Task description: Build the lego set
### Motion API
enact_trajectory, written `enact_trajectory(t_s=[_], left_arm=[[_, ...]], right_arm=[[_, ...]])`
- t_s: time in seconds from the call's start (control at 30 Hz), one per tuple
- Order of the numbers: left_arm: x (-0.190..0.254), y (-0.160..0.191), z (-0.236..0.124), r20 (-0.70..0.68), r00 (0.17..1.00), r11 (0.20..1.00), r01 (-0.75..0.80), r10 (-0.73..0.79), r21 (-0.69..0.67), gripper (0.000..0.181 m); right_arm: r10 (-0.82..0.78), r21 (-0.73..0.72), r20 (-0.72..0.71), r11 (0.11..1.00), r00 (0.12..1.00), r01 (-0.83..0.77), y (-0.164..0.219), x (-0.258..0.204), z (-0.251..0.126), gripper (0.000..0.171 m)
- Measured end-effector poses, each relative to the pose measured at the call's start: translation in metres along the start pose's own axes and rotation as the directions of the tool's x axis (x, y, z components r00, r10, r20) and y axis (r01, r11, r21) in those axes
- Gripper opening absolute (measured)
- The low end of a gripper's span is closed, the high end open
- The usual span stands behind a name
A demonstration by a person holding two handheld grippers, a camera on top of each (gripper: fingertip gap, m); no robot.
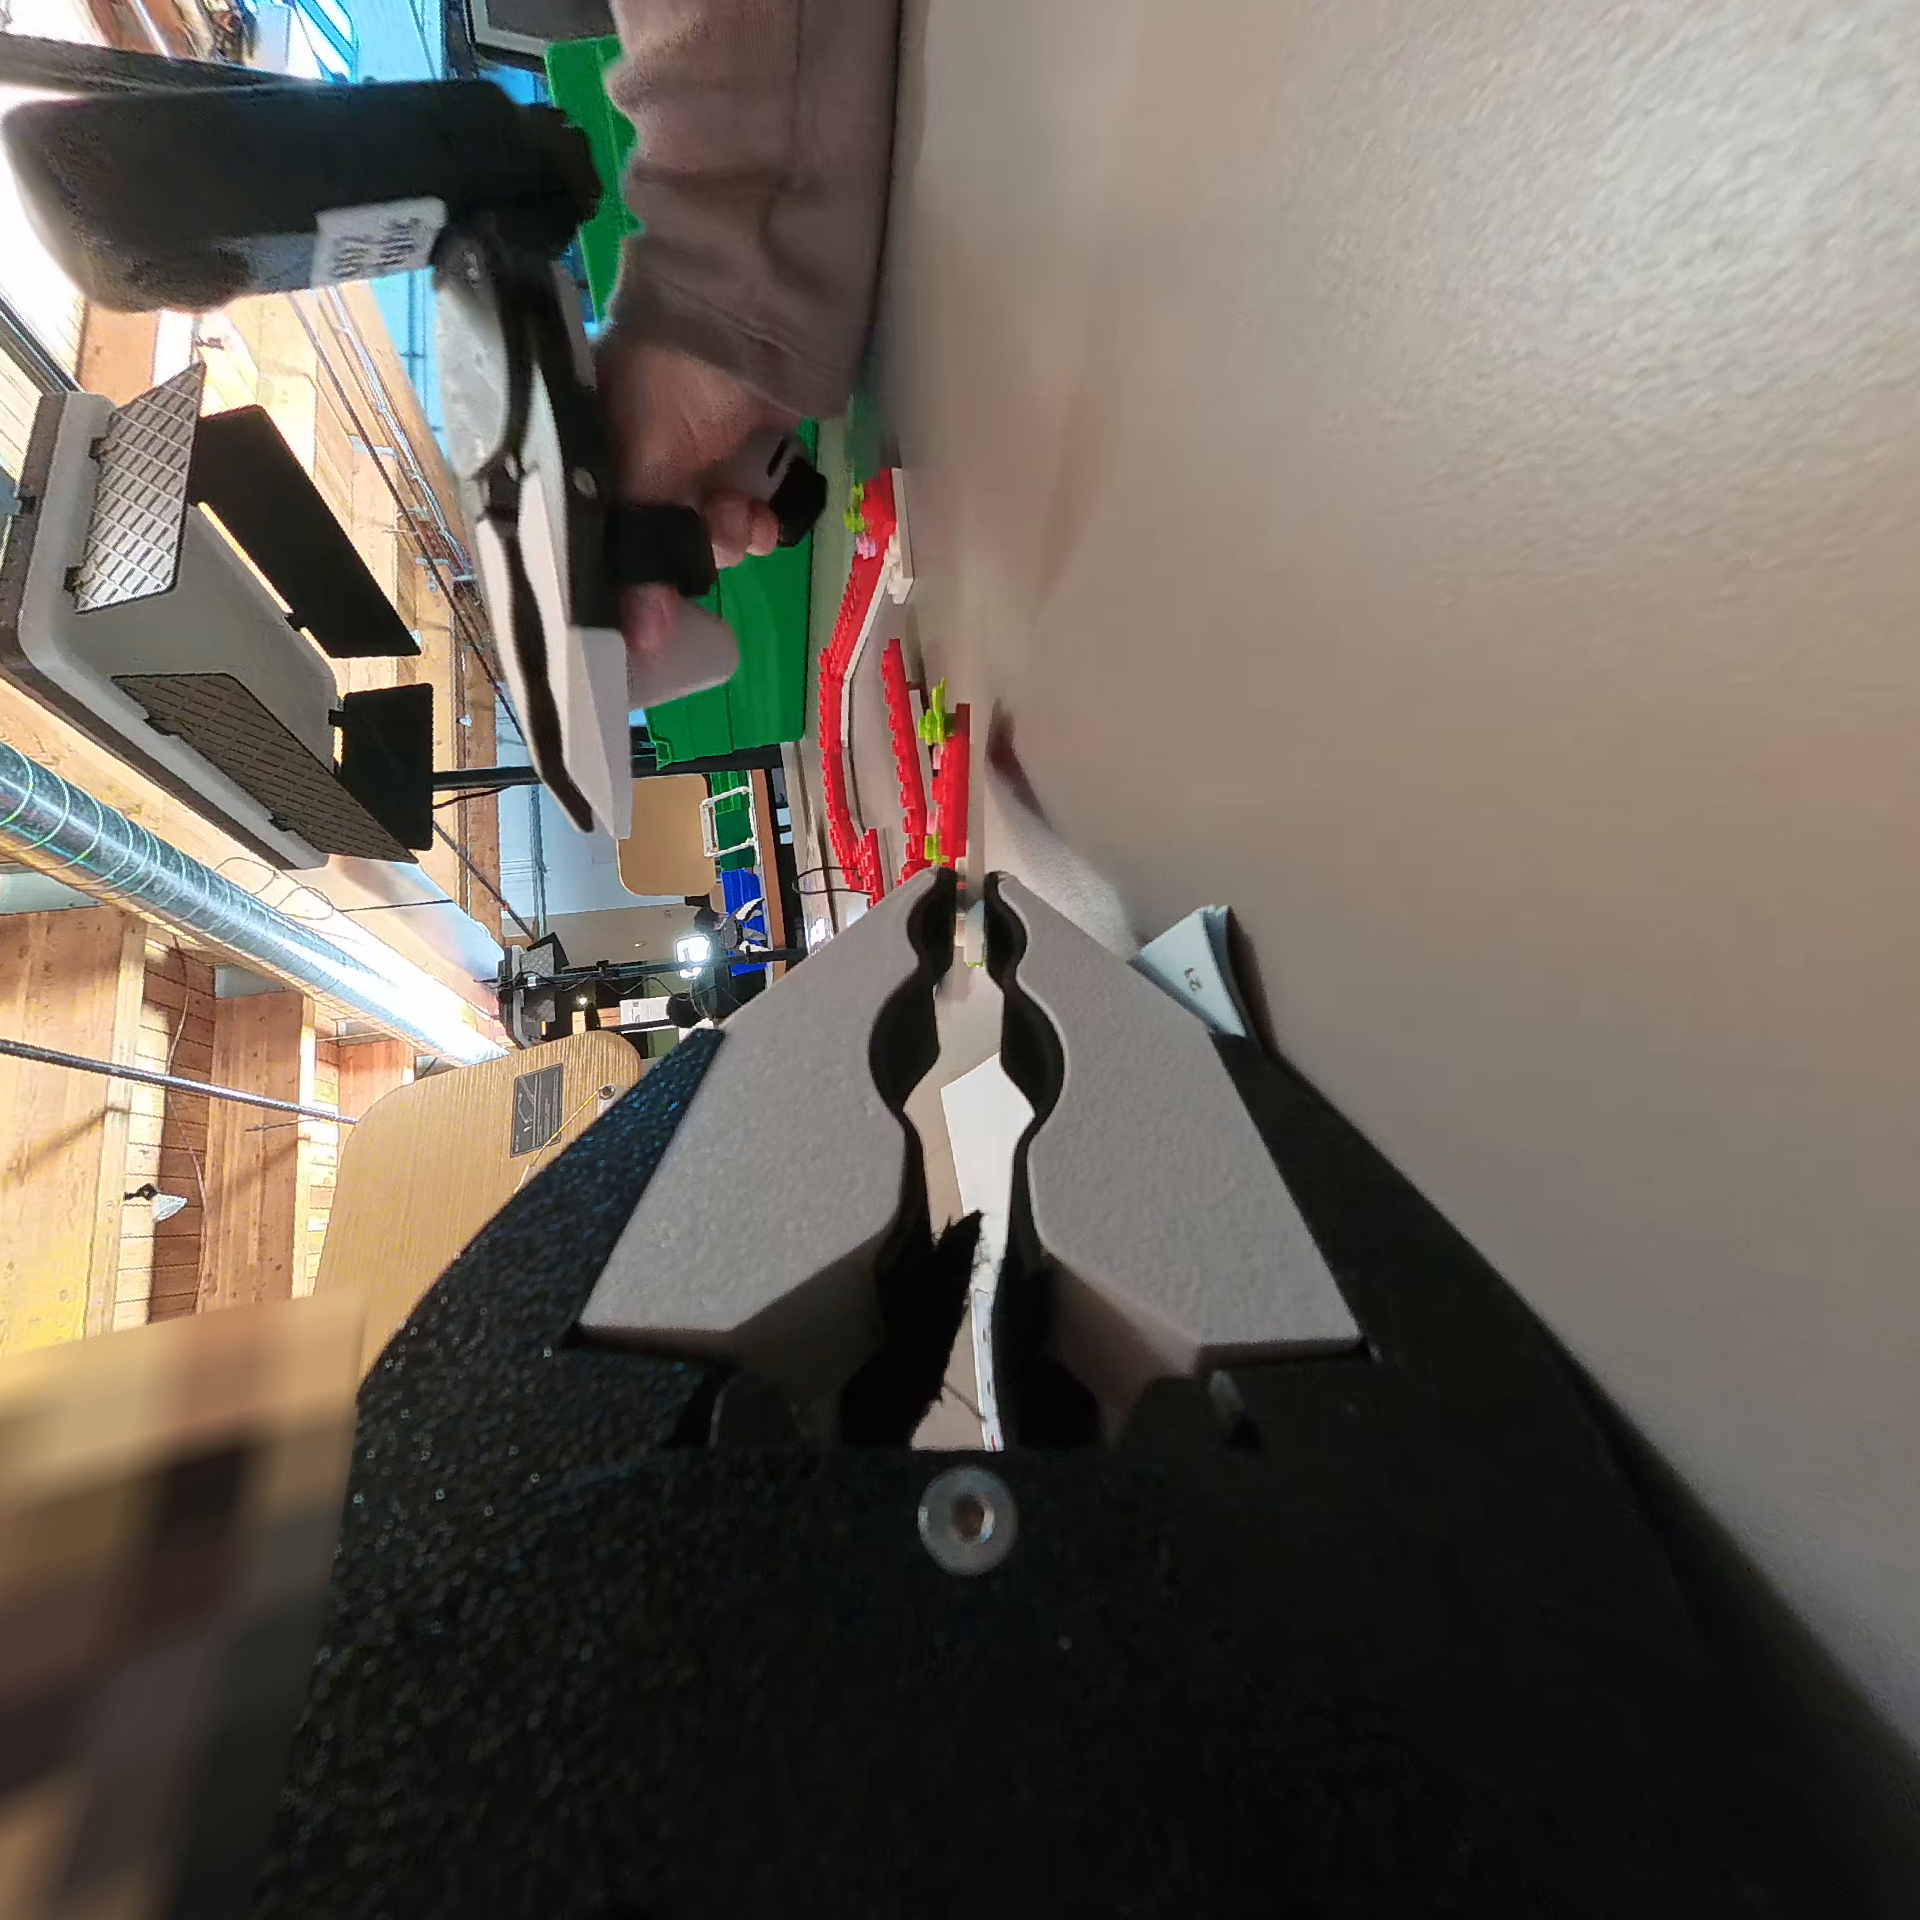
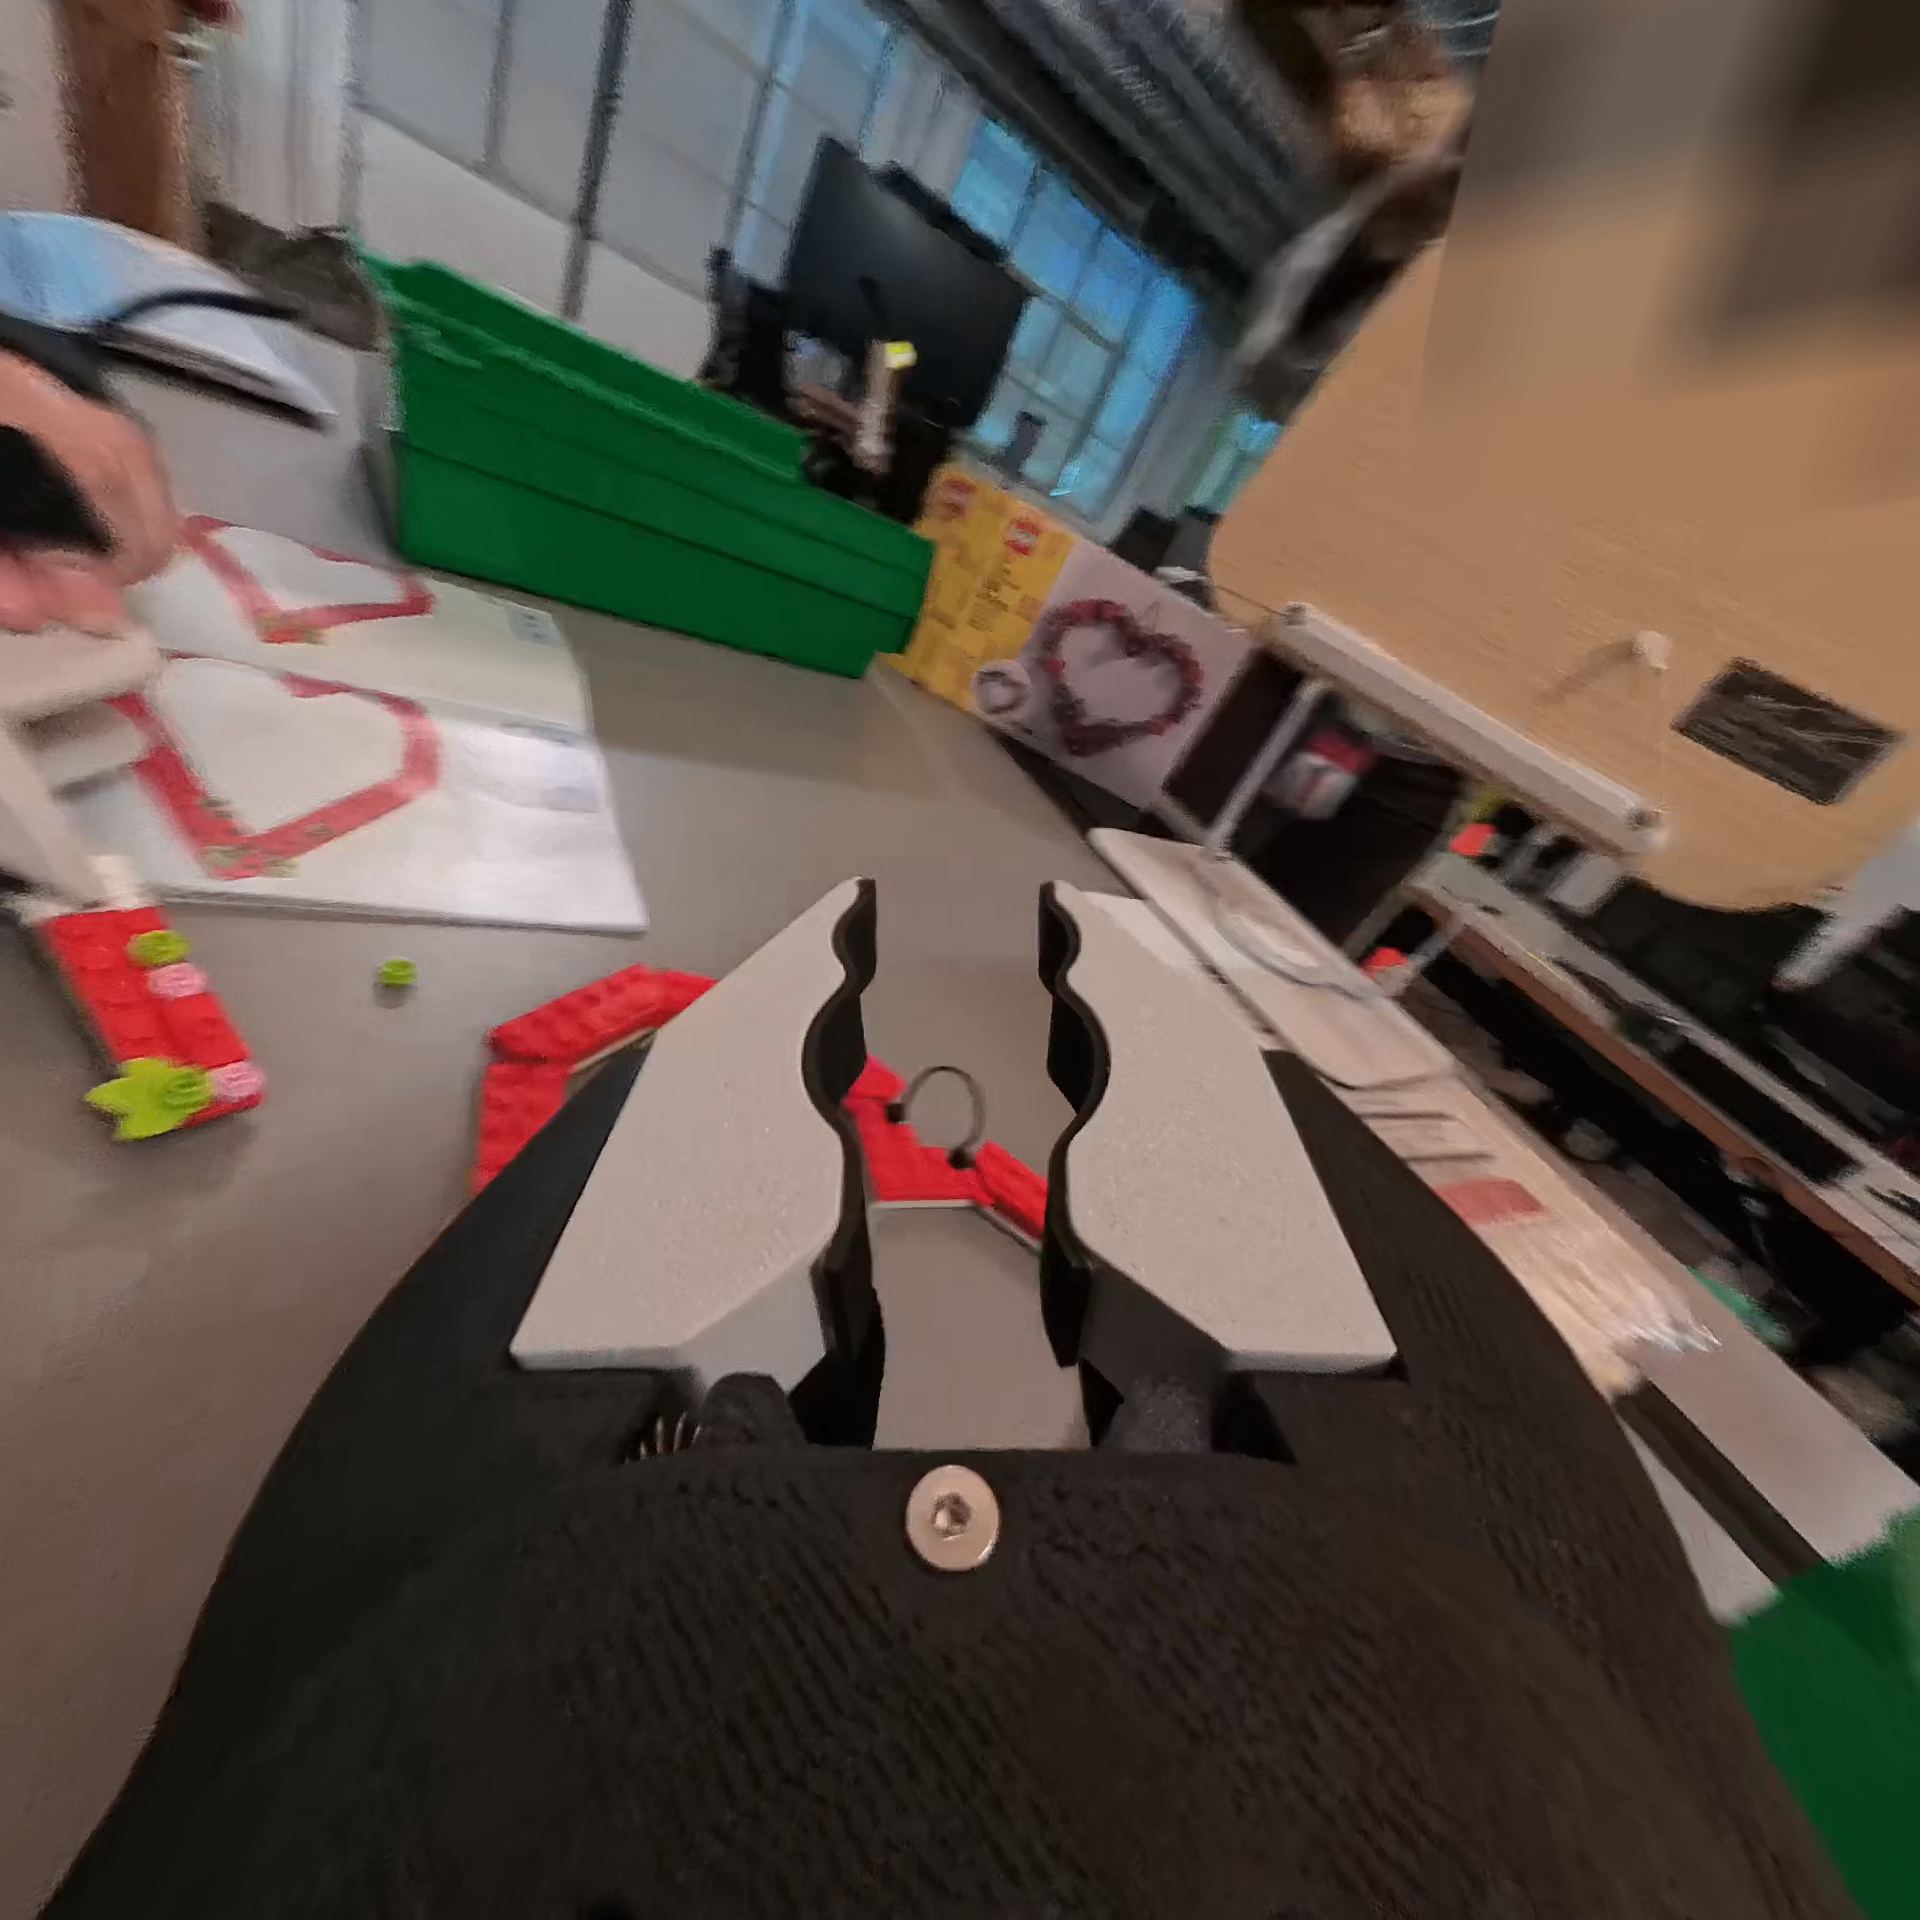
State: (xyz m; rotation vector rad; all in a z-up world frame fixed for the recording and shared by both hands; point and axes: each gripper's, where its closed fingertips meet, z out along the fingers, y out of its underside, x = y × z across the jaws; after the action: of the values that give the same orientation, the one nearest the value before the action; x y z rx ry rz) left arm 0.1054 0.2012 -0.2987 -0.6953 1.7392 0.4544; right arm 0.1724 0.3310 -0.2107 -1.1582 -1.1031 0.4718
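My left gripper [image 1: 966,894] lies on its side just above the grey table, its jaws nearly closed on a small white lego piece [image 1: 974,930] with a lime bit. Beyond it lie the red heart-shaped lego frame [image 1: 836,717] and a red strip [image 1: 951,774] with lime leaves. In the right wrist view, my right gripper [image 2: 956,914] is open and empty above the red frame [image 2: 582,1023], which carries a black ring [image 2: 940,1096]. The left gripper's fingers [image 2: 42,769] reach the far end of the red strip [image 2: 145,997]. The right gripper [image 1: 587,769] hangs in the air in the left wrist view.
An open instruction booklet [image 2: 364,748] lies at the back left, with stacked green bins [image 2: 623,499] behind it and the lego box [image 2: 1091,665] to their right. A loose lime stud [image 2: 396,972] sits on the table. The table's right edge [image 2: 1195,883] is close. There is about 15 cm between the tips of the two grippers.
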Motion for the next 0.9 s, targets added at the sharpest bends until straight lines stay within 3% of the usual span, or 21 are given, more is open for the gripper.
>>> enact_trajectory(t_s=[0.13,0.27,0.5,0.9], left_arm=[[0.000,0.000,0.000,-0.001,1.000,1.000,0.000,0.000,0.002,0.002],[0.001,-0.001,0.000,-0.001,1.000,1.000,-0.001,0.001,0.003,0.002],[0.001,-0.001,0.000,-0.001,1.000,1.000,-0.002,0.002,0.005,0.002],[0.001,-0.001,0.000,-0.001,1.000,1.000,-0.001,0.001,0.004,0.003]], right_arm=[[0.074,-0.130,0.356,0.991,0.932,-0.029,0.008,-0.052,-0.006,0.034],[0.137,-0.344,0.529,0.937,0.837,0.064,0.034,-0.088,-0.016,0.037],[0.253,-0.532,0.544,0.841,0.800,0.096,0.060,-0.103,-0.023,0.034],[0.339,-0.580,0.526,0.814,0.780,0.038,0.064,-0.102,-0.026,0.026]])
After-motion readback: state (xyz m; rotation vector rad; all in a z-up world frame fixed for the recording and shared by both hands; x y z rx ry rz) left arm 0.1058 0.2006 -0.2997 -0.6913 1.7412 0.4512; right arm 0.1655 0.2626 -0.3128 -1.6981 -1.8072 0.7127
